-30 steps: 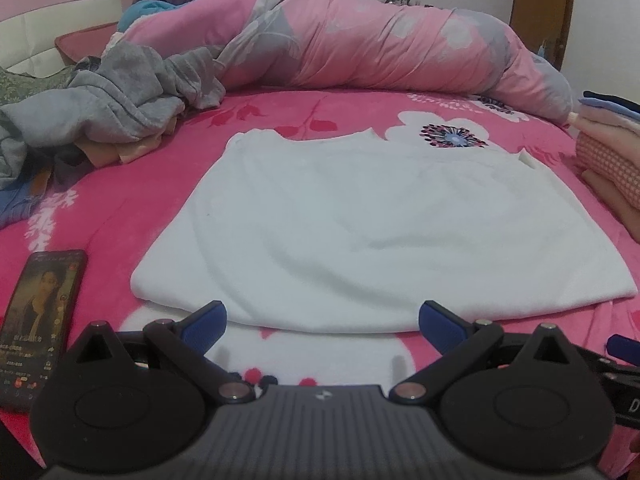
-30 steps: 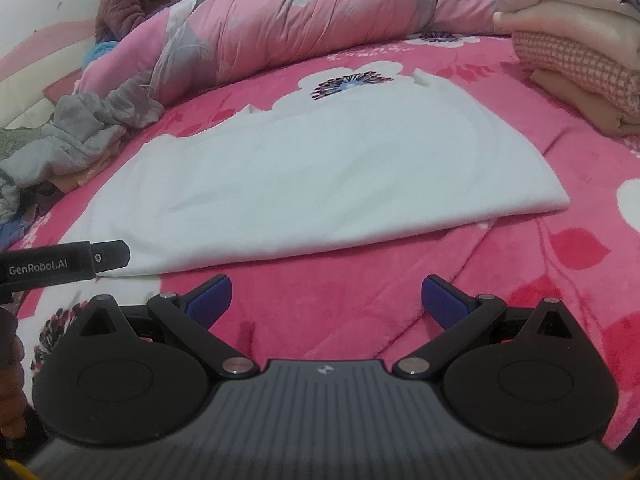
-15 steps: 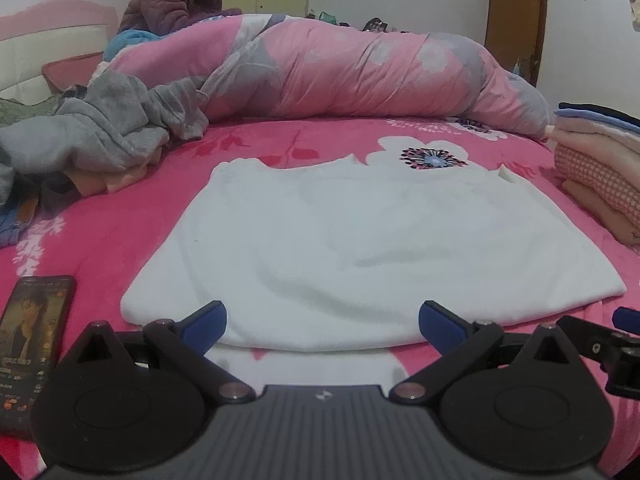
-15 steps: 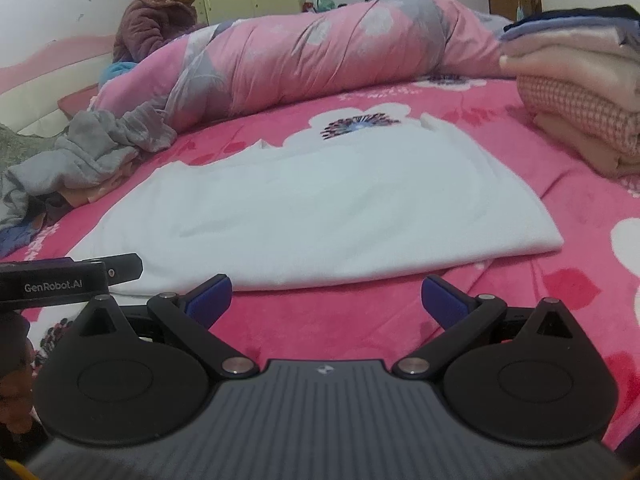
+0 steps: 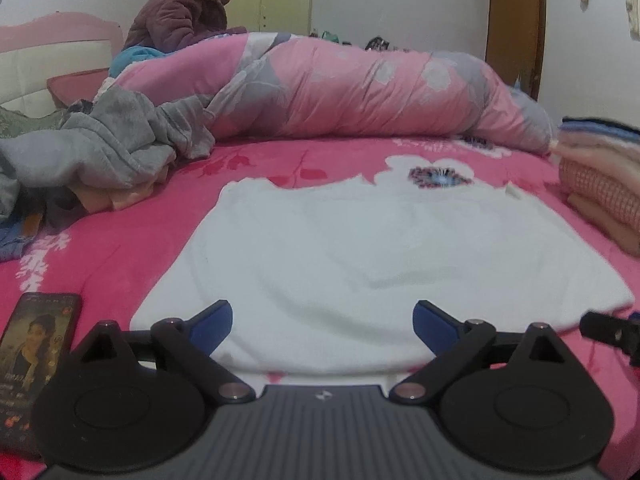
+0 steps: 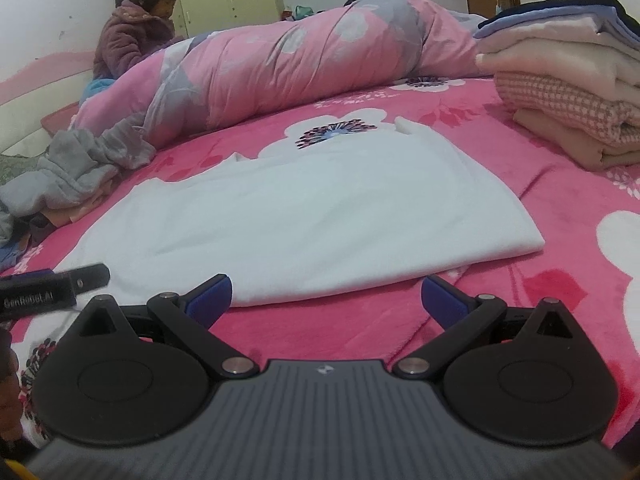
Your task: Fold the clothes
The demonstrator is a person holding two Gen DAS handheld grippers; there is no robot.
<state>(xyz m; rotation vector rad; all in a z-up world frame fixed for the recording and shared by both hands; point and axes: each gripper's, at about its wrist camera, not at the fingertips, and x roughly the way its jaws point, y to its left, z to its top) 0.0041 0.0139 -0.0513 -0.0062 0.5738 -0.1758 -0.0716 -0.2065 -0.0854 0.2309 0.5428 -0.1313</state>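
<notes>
A white garment lies flat, folded to a wide rectangle, on the pink flowered bedspread. It also shows in the right wrist view. My left gripper is open and empty, low over the garment's near edge. My right gripper is open and empty, just in front of the garment's near edge towards its right corner. The tip of the left gripper shows at the left of the right wrist view. The tip of the right gripper shows at the right of the left wrist view.
A stack of folded clothes stands at the right. A heap of grey clothes lies at the left. A rolled pink quilt lies behind, with a person beyond it. A phone lies near left.
Both grippers have dropped lower and moved closer to the garment's near edge, with the views tilting up. Both stay open. The garment has not moved.
</notes>
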